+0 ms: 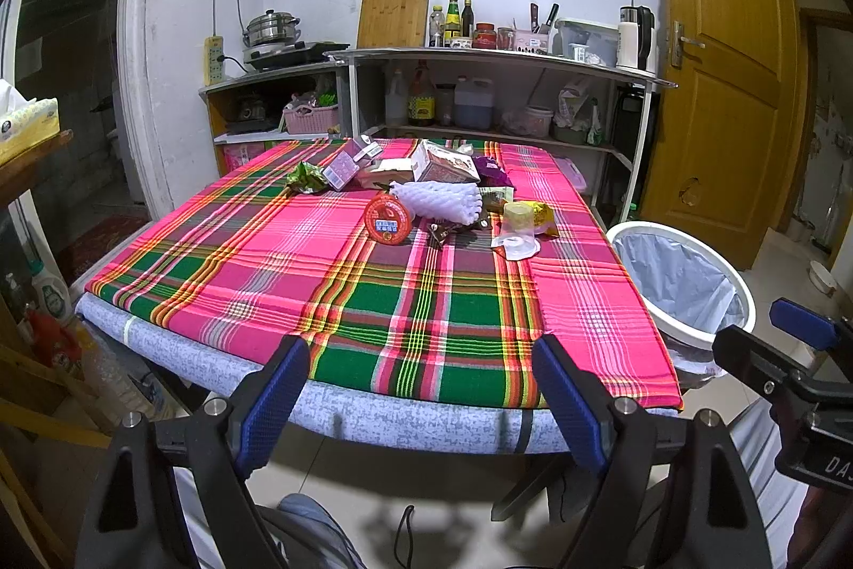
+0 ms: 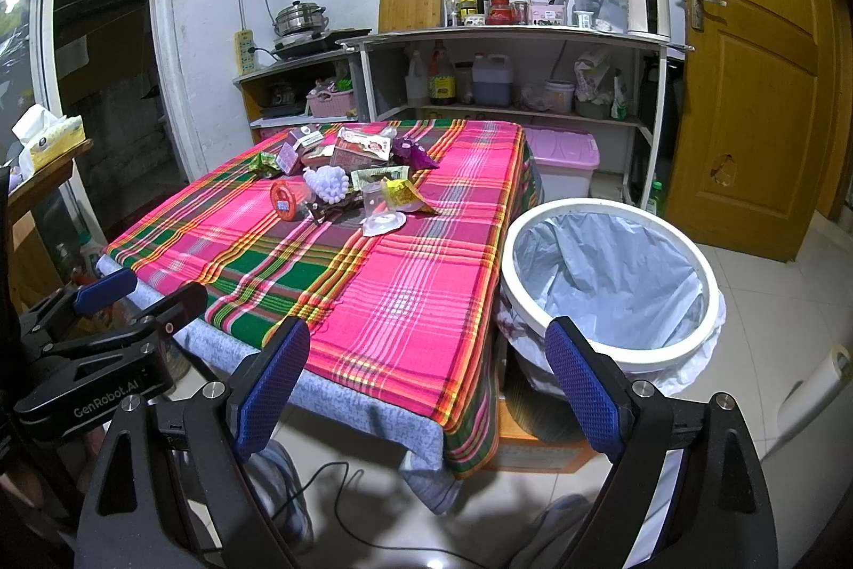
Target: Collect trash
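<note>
A heap of trash lies at the far middle of the plaid-covered table: a red round lid, white foam netting, a clear plastic cup, a yellow wrapper, small boxes and a green wrapper. The heap also shows in the right wrist view. A white bin with a grey liner stands on the floor right of the table. My left gripper is open and empty at the table's near edge. My right gripper is open and empty, near the table's corner and the bin.
Kitchen shelves with bottles, a kettle and a cutting board stand behind the table. A wooden door is at the right. A pink-lidded box sits beyond the bin. A tissue box rests on a side table at left.
</note>
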`<state>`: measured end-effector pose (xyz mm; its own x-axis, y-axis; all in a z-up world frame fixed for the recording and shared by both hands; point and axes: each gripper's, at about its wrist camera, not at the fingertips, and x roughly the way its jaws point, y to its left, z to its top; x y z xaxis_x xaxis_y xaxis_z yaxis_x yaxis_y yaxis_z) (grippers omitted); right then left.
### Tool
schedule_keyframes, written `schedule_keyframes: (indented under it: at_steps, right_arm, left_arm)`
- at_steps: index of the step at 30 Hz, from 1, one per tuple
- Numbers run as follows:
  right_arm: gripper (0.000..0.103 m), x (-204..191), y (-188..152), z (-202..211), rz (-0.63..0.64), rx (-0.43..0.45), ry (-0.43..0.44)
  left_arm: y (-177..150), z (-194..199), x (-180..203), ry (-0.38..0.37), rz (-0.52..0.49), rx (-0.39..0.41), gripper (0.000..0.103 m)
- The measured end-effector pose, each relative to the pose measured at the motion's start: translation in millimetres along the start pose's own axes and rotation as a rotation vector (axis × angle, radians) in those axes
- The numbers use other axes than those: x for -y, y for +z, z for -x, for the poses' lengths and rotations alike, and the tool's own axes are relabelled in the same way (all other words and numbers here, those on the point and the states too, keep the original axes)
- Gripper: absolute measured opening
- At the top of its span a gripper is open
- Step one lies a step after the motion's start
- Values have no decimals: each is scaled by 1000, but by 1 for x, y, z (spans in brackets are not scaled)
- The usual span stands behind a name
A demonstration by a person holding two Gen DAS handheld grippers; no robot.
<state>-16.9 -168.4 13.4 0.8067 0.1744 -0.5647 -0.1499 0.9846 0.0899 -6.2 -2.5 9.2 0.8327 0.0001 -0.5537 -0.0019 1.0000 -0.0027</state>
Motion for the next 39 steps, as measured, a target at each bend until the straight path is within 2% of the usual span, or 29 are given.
schedule_keyframes:
  at_steps: [6, 12, 17, 22, 27, 30, 33, 39]
  right_arm:
    - [90, -1, -3, -7, 1, -9, 2]
    - [90, -1, 10, -21, 23, -19, 15]
    - [90, 0, 26, -43, 32, -30, 29]
    - [90, -3, 43, -69, 53, -42, 52]
    - [90, -9, 60, -99, 90, -69, 71]
    - [87, -11, 71, -117, 100, -92, 95]
    - [80, -9, 85, -134, 98, -107, 123]
    - [72, 7, 108, -165, 72, -136, 139]
  left_arm:
    - [3, -2, -1, 1, 3, -6, 85]
    - [13, -15, -8, -9, 0, 3, 85]
    - [22, -39, -19, -33, 12, -4, 85]
    - [36, -65, -36, -93, 58, -27, 84]
    - [53, -88, -47, -65, 51, -9, 79]
    - [63, -106, -50, -97, 39, -34, 79]
    - [74, -125, -53, -123, 34, -58, 79]
    - [90, -161, -60, -138, 47, -83, 79]
